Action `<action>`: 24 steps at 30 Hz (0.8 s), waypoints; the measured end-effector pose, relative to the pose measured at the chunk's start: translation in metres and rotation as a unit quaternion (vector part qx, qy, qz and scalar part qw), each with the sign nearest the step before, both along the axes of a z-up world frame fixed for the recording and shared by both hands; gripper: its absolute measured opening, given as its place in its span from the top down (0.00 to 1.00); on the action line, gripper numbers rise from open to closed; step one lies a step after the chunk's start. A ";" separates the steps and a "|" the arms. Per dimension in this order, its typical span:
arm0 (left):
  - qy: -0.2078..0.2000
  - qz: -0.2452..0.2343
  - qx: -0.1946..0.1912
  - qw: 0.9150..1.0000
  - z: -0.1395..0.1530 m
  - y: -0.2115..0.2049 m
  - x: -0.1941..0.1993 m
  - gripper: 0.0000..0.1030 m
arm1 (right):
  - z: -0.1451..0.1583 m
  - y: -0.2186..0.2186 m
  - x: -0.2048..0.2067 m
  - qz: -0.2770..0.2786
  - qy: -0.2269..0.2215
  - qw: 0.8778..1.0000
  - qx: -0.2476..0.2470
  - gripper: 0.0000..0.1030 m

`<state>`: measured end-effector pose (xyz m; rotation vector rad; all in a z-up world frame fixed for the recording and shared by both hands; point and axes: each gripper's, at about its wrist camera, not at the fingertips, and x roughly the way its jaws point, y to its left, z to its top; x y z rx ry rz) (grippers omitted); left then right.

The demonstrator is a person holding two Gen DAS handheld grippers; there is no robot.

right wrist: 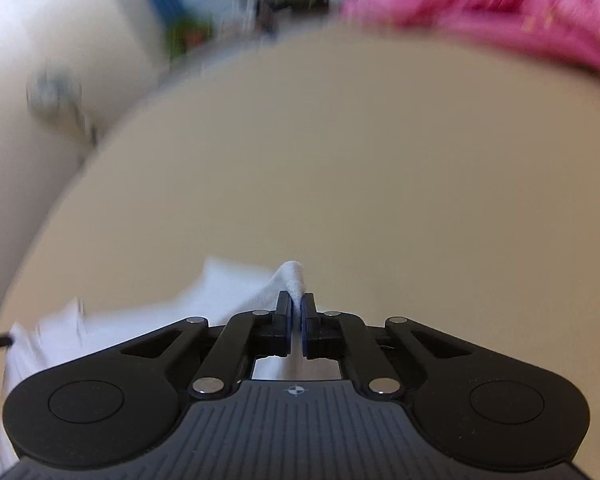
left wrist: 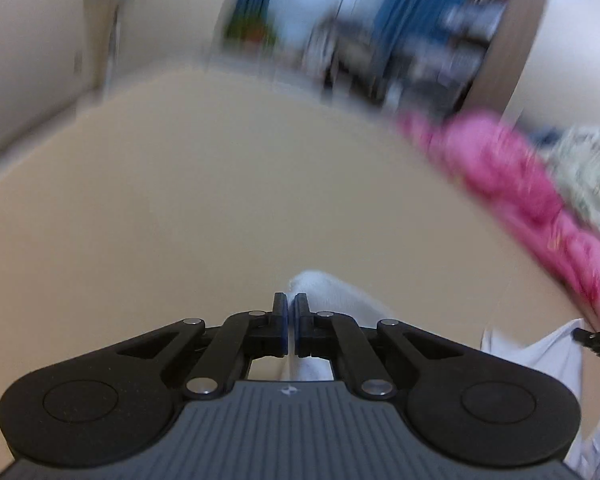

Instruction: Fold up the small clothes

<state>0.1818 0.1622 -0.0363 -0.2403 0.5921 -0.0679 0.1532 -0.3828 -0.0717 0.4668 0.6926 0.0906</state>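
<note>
A small white garment (left wrist: 332, 296) hangs between my two grippers above the beige table (left wrist: 220, 200). My left gripper (left wrist: 291, 304) is shut on one edge of it; a white fold pokes out past the fingertips to the right. My right gripper (right wrist: 297, 304) is shut on another edge of the white garment (right wrist: 292, 280), which spreads away to the lower left (right wrist: 80, 332). The other gripper's black tip (left wrist: 596, 340) shows at the right edge of the left wrist view, with white cloth beneath it. Both views are motion-blurred.
A pink garment (left wrist: 512, 176) lies bunched at the table's far right, also in the right wrist view (right wrist: 500, 0). A pale patterned cloth (left wrist: 592, 172) lies behind it. Blue curtains and dark clutter (left wrist: 400, 32) stand beyond the table's far edge.
</note>
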 end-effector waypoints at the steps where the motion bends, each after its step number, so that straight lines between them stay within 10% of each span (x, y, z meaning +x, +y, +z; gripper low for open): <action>1: -0.002 0.010 0.018 1.000 -0.001 -0.003 0.003 0.98 | 0.008 -0.001 -0.002 -0.010 -0.030 1.000 0.003 0.97; 15: 0.130 0.067 0.056 0.988 -0.059 0.006 0.055 0.93 | -0.052 0.029 0.055 -0.046 0.101 0.990 -0.091 0.91; 24: 0.155 0.008 0.025 0.988 -0.005 0.019 -0.013 0.88 | -0.010 0.022 -0.003 -0.026 0.137 0.990 -0.021 0.81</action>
